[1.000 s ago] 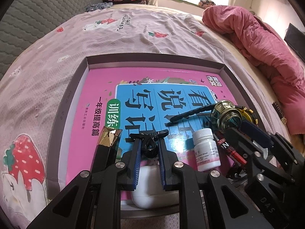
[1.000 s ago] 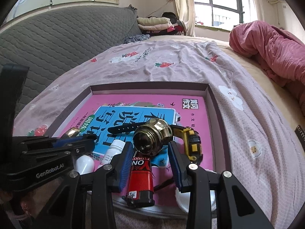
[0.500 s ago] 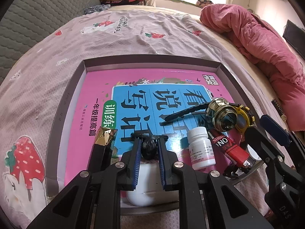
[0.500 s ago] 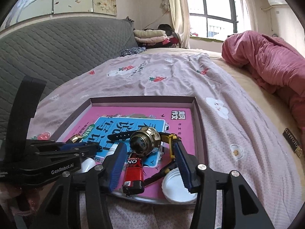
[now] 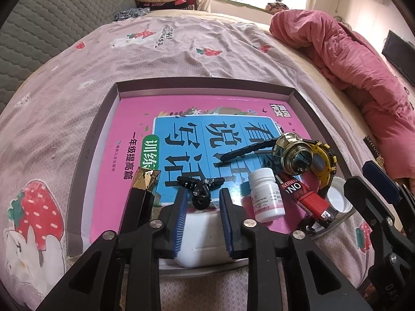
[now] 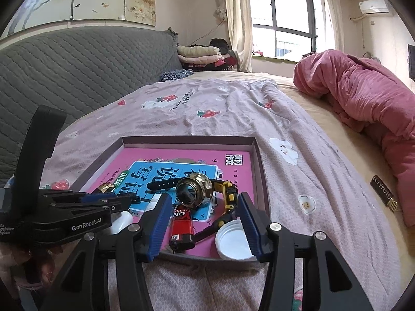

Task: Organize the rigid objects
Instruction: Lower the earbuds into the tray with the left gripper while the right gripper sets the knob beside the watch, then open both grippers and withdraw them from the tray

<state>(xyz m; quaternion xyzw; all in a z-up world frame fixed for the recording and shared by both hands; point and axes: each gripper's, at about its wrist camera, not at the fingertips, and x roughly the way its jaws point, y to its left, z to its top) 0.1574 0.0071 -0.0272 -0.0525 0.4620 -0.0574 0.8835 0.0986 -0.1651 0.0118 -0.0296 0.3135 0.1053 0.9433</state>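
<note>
Crowding the near edge of a shallow grey cardboard tray (image 5: 85,153) on a bed, small rigid objects lie on a pink-and-blue workbook (image 5: 135,119) that fills the tray floor. The left hand-held gripper (image 5: 202,207) has its jaws opening around a small black hair clip (image 5: 201,190), which lies between the blue pads without being pressed, just above a white plastic case (image 5: 199,238) at the tray's near rim. The right hand-held gripper (image 6: 205,220) stands spread and empty over the near right corner, above a red lighter (image 6: 181,224) and a white round cap (image 6: 233,239).

The risks appear to lie in the clutter. A white pill bottle (image 5: 265,194) stands upright just beside the left jaw and could tip at a sideways brush. A brass-coloured round knob (image 6: 194,190) rests against a yellow-and-black wristwatch (image 6: 229,194) and looks liable to roll. The white cap sits at the near rim and could slide onto the bedspread (image 6: 298,181). The two tools also work near each other at the same edge, so a crossing reach may collide.

Open room lies toward the tray's far edge and far left corner, where the workbook is bare; a black box with a gold-foil end (image 5: 141,194) hems the near left.
</note>
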